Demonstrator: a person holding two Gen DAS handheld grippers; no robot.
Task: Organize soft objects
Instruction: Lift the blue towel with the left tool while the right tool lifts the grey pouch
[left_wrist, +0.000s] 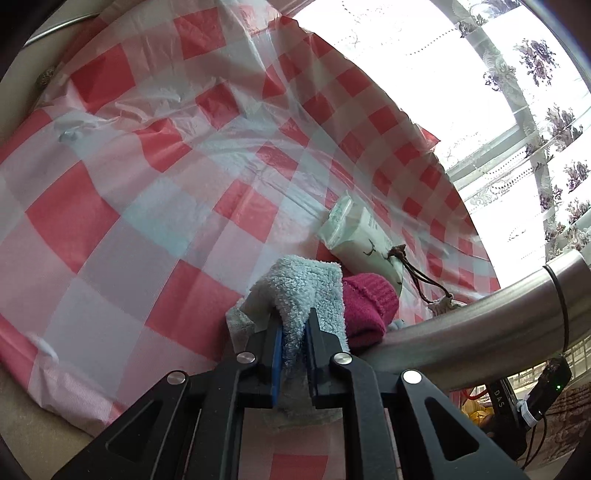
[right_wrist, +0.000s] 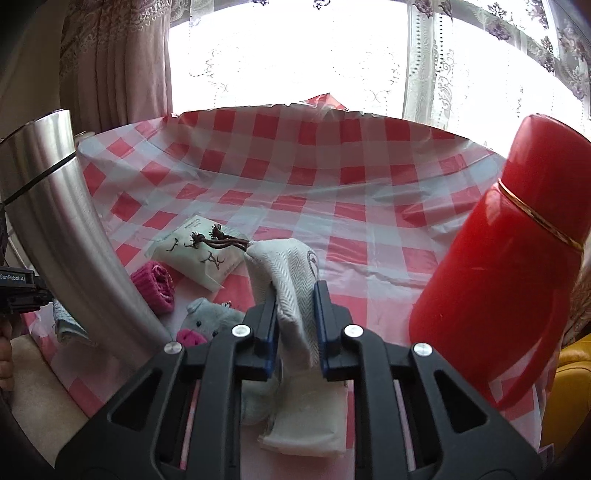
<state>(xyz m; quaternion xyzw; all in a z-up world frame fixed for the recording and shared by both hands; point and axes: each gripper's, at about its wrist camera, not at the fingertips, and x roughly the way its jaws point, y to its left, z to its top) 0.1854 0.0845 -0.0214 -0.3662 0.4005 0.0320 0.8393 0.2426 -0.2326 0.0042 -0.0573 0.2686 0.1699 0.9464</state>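
My left gripper (left_wrist: 293, 334) is shut on a fluffy light blue towel (left_wrist: 306, 291), held over the red-checked tablecloth (left_wrist: 129, 206). Just right of it lie a magenta knit roll (left_wrist: 369, 306) and a white tissue pack (left_wrist: 362, 240). My right gripper (right_wrist: 295, 310) is shut on a cream herringbone drawstring pouch (right_wrist: 286, 273) with a brown cord (right_wrist: 225, 242). In the right wrist view the tissue pack (right_wrist: 192, 251), the magenta knit roll (right_wrist: 155, 282) and a grey plush toy (right_wrist: 214, 319) lie to the left of that gripper.
A curved steel tube (right_wrist: 62, 236) stands at the left of the right wrist view and crosses the left wrist view (left_wrist: 480, 325). A red thermos (right_wrist: 506, 266) stands at the right. Lace curtains (right_wrist: 461, 59) hang beyond the table's far edge.
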